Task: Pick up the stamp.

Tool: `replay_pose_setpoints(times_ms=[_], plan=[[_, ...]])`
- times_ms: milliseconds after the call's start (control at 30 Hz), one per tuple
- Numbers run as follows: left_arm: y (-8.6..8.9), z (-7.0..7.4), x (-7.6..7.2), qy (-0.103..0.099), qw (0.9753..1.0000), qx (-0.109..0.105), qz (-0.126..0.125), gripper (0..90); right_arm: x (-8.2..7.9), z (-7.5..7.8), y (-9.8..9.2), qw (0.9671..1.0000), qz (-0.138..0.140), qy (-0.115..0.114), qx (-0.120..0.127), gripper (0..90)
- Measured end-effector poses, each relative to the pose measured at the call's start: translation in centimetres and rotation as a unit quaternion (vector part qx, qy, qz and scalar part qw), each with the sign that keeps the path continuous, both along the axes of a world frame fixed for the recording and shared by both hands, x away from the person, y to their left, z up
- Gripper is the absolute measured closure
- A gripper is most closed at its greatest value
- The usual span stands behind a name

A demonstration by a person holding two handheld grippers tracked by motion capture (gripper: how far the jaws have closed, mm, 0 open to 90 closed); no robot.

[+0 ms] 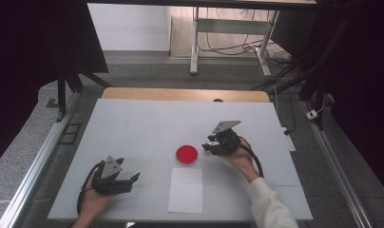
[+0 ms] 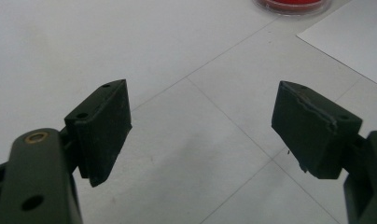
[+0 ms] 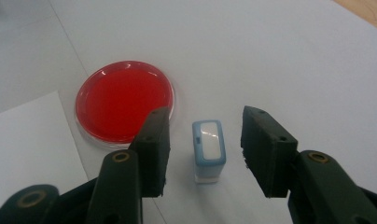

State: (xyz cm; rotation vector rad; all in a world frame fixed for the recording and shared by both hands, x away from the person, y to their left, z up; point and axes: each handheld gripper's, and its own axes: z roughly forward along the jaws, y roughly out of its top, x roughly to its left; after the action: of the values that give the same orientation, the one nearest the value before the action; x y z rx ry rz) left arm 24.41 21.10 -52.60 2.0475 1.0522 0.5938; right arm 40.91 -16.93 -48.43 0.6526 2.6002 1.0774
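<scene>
Blue-and-white stamp (image 3: 208,150) stands between the right gripper (image 3: 206,147) jaws, untouched, beside red dish (image 3: 124,101); left gripper (image 2: 200,133) gapes.

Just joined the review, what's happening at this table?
A person holds a gripper in each hand at a white table. The right gripper is open, its jaws on either side of a small blue-and-white stamp standing upright, not yet closed on it. A round red ink pad lies just beside it, next to a white sheet of paper. The left gripper is open and holds nothing, off to the side.
</scene>
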Motion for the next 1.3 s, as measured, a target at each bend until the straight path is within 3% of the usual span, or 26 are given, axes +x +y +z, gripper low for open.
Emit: replay_pose_setpoints(times_ms=[533,700,1300], plan=[[0.05,-0.05,-0.01,0.000,1.0000,0.001,0.000,20.2,-0.04,-0.39,0.03,0.9999,0.000,-0.008,-0.013,63.4],[0.06,-0.06,-0.01,0.001,1.0000,0.001,0.001,20.2,-0.16,-0.49,0.06,0.9997,0.006,-0.015,-0.019,73.3],[0.10,-0.10,-0.02,0.001,1.0000,0.006,0.002,20.6,-0.32,-0.46,0.13,0.9993,0.006,-0.026,-0.026,74.5]])
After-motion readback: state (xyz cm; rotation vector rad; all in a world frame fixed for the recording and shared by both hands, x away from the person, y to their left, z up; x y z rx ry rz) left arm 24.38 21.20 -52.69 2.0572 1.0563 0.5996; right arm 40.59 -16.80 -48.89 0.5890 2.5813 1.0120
